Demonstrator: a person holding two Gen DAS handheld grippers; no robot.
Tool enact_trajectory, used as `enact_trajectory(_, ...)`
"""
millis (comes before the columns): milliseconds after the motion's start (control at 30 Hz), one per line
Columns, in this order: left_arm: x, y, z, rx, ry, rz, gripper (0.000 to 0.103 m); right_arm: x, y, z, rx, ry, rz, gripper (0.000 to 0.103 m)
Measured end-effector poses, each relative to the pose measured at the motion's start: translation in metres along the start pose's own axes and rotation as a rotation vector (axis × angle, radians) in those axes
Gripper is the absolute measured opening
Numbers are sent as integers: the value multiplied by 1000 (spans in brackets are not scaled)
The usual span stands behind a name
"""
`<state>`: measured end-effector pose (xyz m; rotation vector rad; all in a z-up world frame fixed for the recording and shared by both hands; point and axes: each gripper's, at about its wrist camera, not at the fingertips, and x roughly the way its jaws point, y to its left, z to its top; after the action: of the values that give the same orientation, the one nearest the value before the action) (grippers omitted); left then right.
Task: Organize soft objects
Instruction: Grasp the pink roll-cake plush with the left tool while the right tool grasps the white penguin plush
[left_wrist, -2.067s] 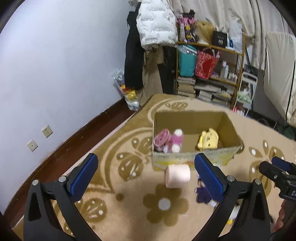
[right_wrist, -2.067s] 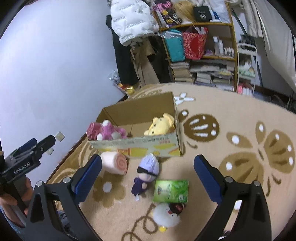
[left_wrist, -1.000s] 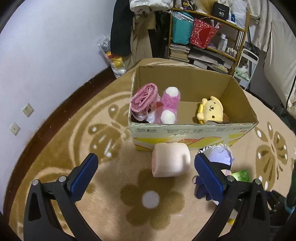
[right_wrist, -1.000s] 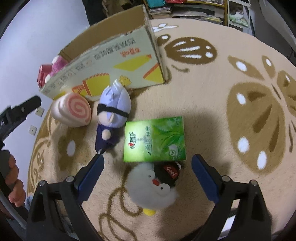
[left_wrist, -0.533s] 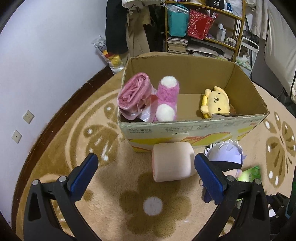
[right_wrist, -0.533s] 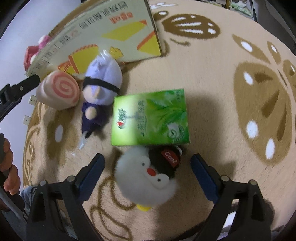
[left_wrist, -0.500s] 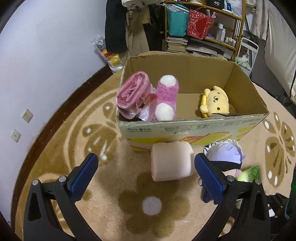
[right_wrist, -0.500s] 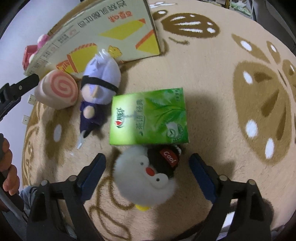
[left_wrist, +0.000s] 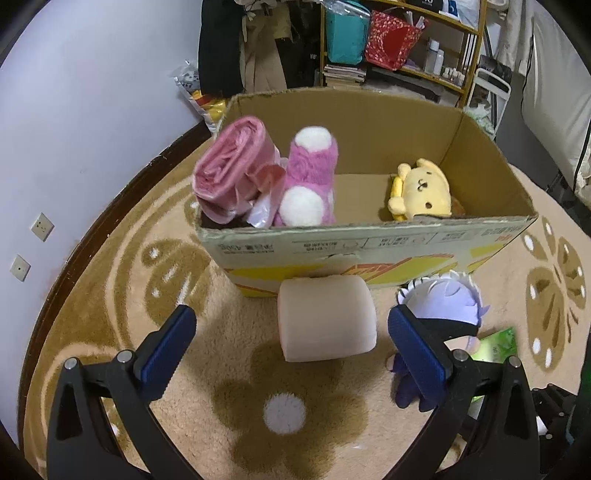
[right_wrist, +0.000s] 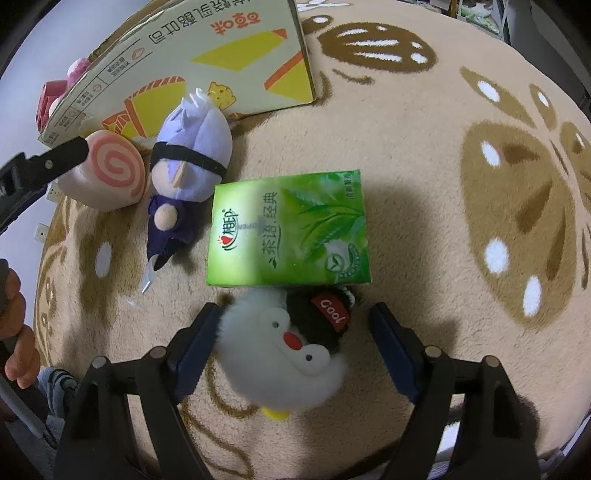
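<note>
A cardboard box (left_wrist: 369, 243) stands on the rug and holds a pink bag roll (left_wrist: 229, 166), a pink plush (left_wrist: 308, 181) and a yellow plush (left_wrist: 424, 192). A pink roll-cake plush (left_wrist: 327, 319) lies in front of the box, between the jaws of my open left gripper (left_wrist: 295, 347). A purple-haired doll (left_wrist: 443, 306) lies to its right. In the right wrist view my open right gripper (right_wrist: 291, 350) straddles a white penguin plush (right_wrist: 284, 354) with a black cap. A green tissue pack (right_wrist: 288, 232), the doll (right_wrist: 188, 155) and the roll-cake plush (right_wrist: 107, 170) lie beyond.
The beige-brown patterned rug (right_wrist: 461, 184) covers the floor. A shelf with bags and books (left_wrist: 388, 48) and hanging clothes (left_wrist: 236, 44) stand behind the box. A wall with sockets (left_wrist: 40, 225) is at the left. The left gripper's tip (right_wrist: 55, 158) shows in the right view.
Both grippers have moved forward and down. The roll-cake plush now sits between the left jaws, and the penguin plush between the right jaws. Both stay open.
</note>
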<state>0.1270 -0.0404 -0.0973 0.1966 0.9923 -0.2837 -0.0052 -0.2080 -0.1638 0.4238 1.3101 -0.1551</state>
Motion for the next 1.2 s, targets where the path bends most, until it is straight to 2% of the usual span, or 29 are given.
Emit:
enact_trajectory(67,5,-1,-1,3,14,4,101,1,-1,1,-4,2,-2,86)
enact_trajectory(167,16,0,-3,-2,46,9,90,2,1,0,-18,9,-17,82)
enact_trajectory(233,23,1,-5,-20,67,-15,82,2,5,-4,-32,16,-29,78)
enact_trajectory(267,25,2,-6,-26,73,-28,73,2,7,-6,-41,18,-37,76)
enact_trajectory(333,27,2,-7,-30,78,-57,59,2,10,-8,-50,17,-37,60)
enact_trajectory(367,26,2,-7,-30,73,-70,49,1,11,-9,-49,14,-33,56)
enact_trajectory(433,23,0,-7,-27,61,-73,45,-3,10,-9,-41,-3,-47,46)
enact_trajectory(467,21,0,-8,-24,55,-70,42,-5,8,-9,-31,-14,-48,37)
enact_trajectory(500,20,0,-9,-23,51,-70,40,-7,6,-9,-20,-21,-34,37)
enact_trajectory(700,5,5,-13,-40,26,-30,38,-22,-4,-5,35,-97,23,35)
enact_trajectory(933,-18,12,-16,-43,-18,-4,37,-41,-8,1,64,-206,46,35)
enact_trajectory(1067,-26,12,-19,-37,-27,-9,37,-58,-8,0,52,-285,72,35)
enact_trajectory(1200,-28,8,-24,-7,-24,23,37,-74,-4,-2,24,-362,69,35)
